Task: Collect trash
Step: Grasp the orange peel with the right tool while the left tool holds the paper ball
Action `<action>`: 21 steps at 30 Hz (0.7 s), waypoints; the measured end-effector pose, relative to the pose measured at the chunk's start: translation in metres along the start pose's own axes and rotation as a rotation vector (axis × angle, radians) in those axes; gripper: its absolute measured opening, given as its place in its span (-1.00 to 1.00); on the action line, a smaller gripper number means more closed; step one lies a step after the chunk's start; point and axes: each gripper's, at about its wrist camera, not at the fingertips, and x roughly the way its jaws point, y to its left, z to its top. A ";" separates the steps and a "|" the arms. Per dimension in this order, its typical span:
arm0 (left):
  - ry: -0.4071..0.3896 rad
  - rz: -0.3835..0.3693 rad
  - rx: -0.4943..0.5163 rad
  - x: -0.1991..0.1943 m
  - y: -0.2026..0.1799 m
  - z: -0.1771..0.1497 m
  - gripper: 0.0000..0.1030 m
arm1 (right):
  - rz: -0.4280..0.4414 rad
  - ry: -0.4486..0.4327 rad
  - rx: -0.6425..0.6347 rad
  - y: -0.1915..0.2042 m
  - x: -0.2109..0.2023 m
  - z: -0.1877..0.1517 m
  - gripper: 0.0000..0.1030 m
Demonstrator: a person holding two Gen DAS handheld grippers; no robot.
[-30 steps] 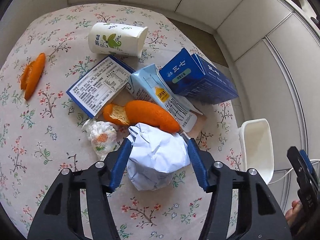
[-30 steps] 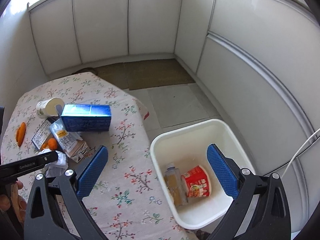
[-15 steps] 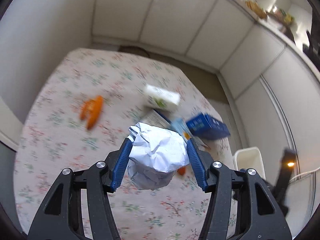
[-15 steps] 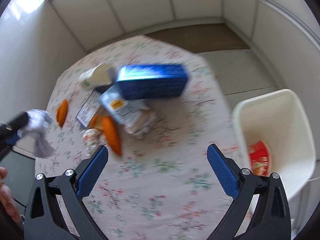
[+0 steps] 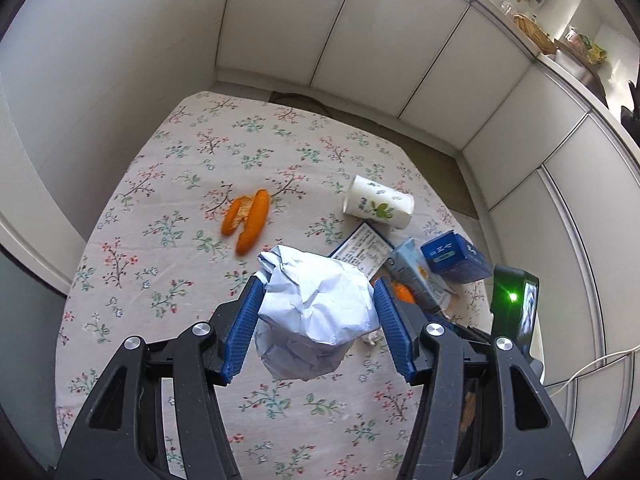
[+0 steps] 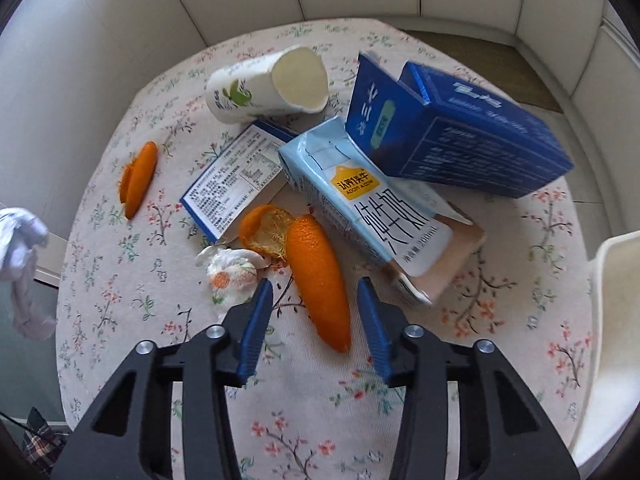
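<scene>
Above the table, left tool (image 5: 316, 312) clamped on crumpled paper (image 5: 316, 312), right tool (image 6: 314, 312) apart astride orange peel (image 6: 320, 280).

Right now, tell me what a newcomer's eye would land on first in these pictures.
First, the crumpled white paper ball clamped in the left gripper, held up above the floral tablecloth. Next, the big orange peel lying between the open fingers of the right gripper, in front of the pale blue milk carton and dark blue box.
</scene>
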 end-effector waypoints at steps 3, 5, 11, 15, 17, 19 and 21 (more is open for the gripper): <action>0.007 0.001 -0.001 0.002 0.004 -0.002 0.06 | 0.018 0.017 0.014 -0.001 0.011 0.004 -0.31; 0.011 0.006 -0.001 0.004 0.005 -0.003 0.06 | 0.016 0.004 0.002 0.000 0.011 0.006 -0.45; 0.006 0.023 -0.008 0.005 0.008 -0.004 0.06 | 0.038 -0.017 -0.003 0.002 0.000 0.007 -0.74; -0.008 0.024 -0.010 0.003 0.006 -0.003 0.06 | 0.066 -0.078 -0.004 0.000 -0.025 0.008 -0.74; -0.015 0.024 -0.006 0.002 0.004 -0.002 0.06 | 0.078 -0.110 -0.007 -0.001 -0.038 0.009 -0.74; -0.022 0.023 -0.003 0.002 0.001 -0.001 0.06 | 0.086 -0.133 -0.011 -0.001 -0.048 0.009 -0.74; -0.028 0.021 0.000 0.001 -0.003 0.000 0.06 | 0.097 -0.160 -0.014 -0.001 -0.059 0.010 -0.74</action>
